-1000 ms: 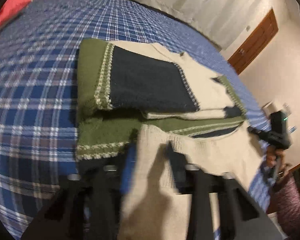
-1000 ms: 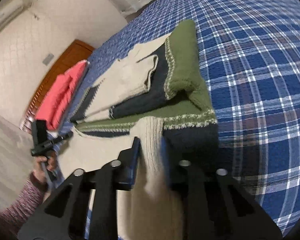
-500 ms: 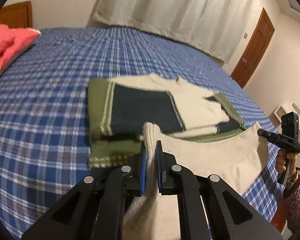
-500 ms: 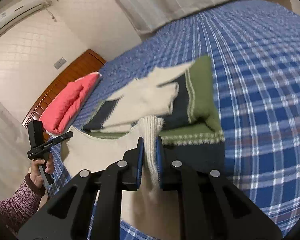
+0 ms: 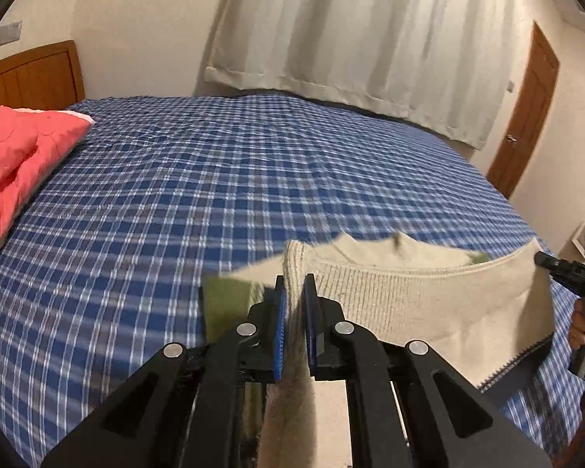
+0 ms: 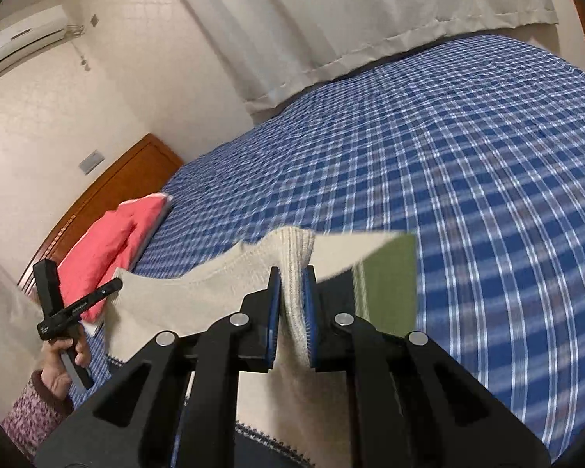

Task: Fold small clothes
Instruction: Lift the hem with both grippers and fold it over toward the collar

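Observation:
A small knitted sweater in cream, olive green and navy hangs lifted over the blue plaid bed. My left gripper is shut on the cream ribbed hem at one corner. In the right wrist view my right gripper is shut on the other corner of the sweater. The cream hem stretches taut between the two grippers. The folded green part shows blurred behind the raised hem. Each wrist view shows the other gripper held in a hand at the frame edge.
A red pillow or quilt lies at the head of the bed by the wooden headboard. White curtains hang behind the bed. A brown door stands at the right. An air conditioner sits high on the wall.
Both grippers closed on the cream hem and rose with it, tilting the views upward. The folded part of the sweater dropped low in the frames, now mostly hidden behind the lifted hem.

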Action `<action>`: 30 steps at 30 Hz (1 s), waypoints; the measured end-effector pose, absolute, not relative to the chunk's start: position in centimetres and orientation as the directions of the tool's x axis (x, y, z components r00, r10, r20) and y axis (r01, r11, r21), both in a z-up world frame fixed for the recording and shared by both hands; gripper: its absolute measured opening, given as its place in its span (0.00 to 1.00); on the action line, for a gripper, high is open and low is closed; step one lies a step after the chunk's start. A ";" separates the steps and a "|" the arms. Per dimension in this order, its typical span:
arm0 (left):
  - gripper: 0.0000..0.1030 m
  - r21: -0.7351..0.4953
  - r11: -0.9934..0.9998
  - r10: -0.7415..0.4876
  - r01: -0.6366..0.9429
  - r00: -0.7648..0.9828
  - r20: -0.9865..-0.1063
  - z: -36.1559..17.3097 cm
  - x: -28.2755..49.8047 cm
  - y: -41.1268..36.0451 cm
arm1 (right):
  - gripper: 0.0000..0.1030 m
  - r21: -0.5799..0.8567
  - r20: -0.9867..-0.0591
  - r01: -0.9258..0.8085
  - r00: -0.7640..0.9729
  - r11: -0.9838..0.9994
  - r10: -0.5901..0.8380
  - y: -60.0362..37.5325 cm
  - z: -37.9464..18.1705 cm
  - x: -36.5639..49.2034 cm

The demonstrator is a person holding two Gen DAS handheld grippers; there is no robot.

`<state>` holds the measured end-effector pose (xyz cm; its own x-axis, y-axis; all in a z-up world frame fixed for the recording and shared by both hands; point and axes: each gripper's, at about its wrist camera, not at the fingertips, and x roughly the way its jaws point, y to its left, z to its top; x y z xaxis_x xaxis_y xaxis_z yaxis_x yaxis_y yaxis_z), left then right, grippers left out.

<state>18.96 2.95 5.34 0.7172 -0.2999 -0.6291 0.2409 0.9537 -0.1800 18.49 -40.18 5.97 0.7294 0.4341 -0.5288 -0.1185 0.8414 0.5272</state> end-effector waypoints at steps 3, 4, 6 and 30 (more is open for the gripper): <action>0.09 -0.175 0.962 -0.272 0.208 0.714 -0.645 4.5 21.7 2.6 | 0.10 0.508 -0.559 -0.076 0.729 0.858 0.396 -40.2 5.2 21.5; 0.09 -0.168 0.966 -0.260 0.199 0.712 -0.652 4.2 22.6 2.5 | 0.10 0.506 -0.566 -0.067 0.726 0.860 0.390 -40.2 4.9 22.2; 0.09 -0.155 0.971 -0.238 0.181 0.705 -0.668 3.2 24.1 2.2 | 0.10 0.503 -0.586 -0.041 0.718 0.863 0.376 -40.3 3.8 23.7; 0.09 -0.134 0.985 -0.175 0.112 0.624 -0.762 -4.5 28.5 2.4 | 0.07 0.538 -0.670 0.089 0.649 0.838 0.360 -41.7 -3.3 27.4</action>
